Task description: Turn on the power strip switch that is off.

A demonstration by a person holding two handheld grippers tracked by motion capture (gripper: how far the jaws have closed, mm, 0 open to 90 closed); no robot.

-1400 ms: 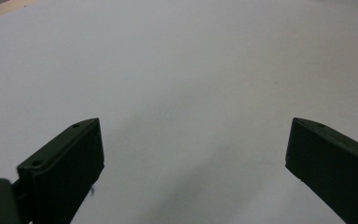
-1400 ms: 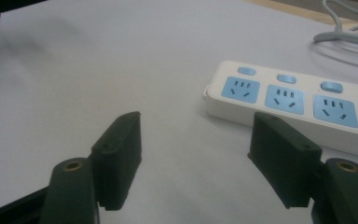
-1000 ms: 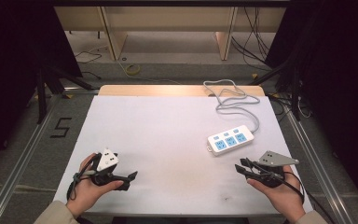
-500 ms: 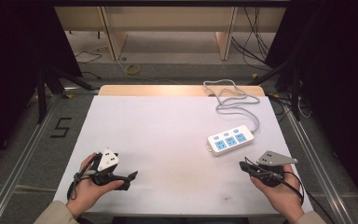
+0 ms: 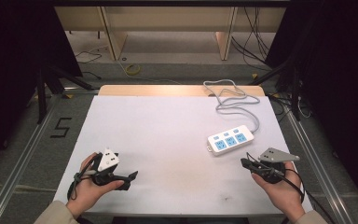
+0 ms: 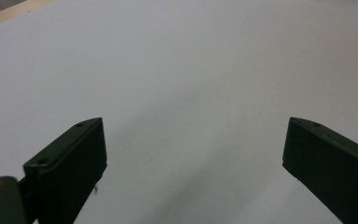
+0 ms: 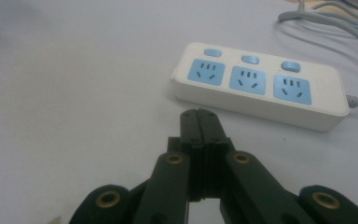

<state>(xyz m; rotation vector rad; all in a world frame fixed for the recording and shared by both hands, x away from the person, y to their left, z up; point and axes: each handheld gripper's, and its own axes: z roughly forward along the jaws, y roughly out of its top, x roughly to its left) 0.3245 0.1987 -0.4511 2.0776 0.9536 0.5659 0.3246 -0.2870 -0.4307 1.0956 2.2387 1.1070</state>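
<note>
A white power strip [image 5: 230,139] with three blue sockets lies on the white table [image 5: 168,126] at the right; in the right gripper view the power strip [image 7: 261,86] is just ahead of my jaws. My right gripper [image 5: 244,162] rests near the table's front right, its tip pointing left, a short way in front of the strip and apart from it. Seen from the gripper's own camera, the right gripper [image 7: 199,116] is shut with nothing between its jaws. My left gripper [image 5: 129,179] rests at the front left. The left gripper [image 6: 193,140] stands wide open over bare tabletop.
The strip's grey cable [image 5: 233,100] loops toward the far right edge of the table and drops off it; the cable [image 7: 326,18] also lies behind the strip. A wooden strip [image 5: 177,90] borders the far edge. Dark floor and metal rails surround the table.
The right gripper's jaws have come together since the earliest frame, with nothing between them. Both hands have stayed in place.
</note>
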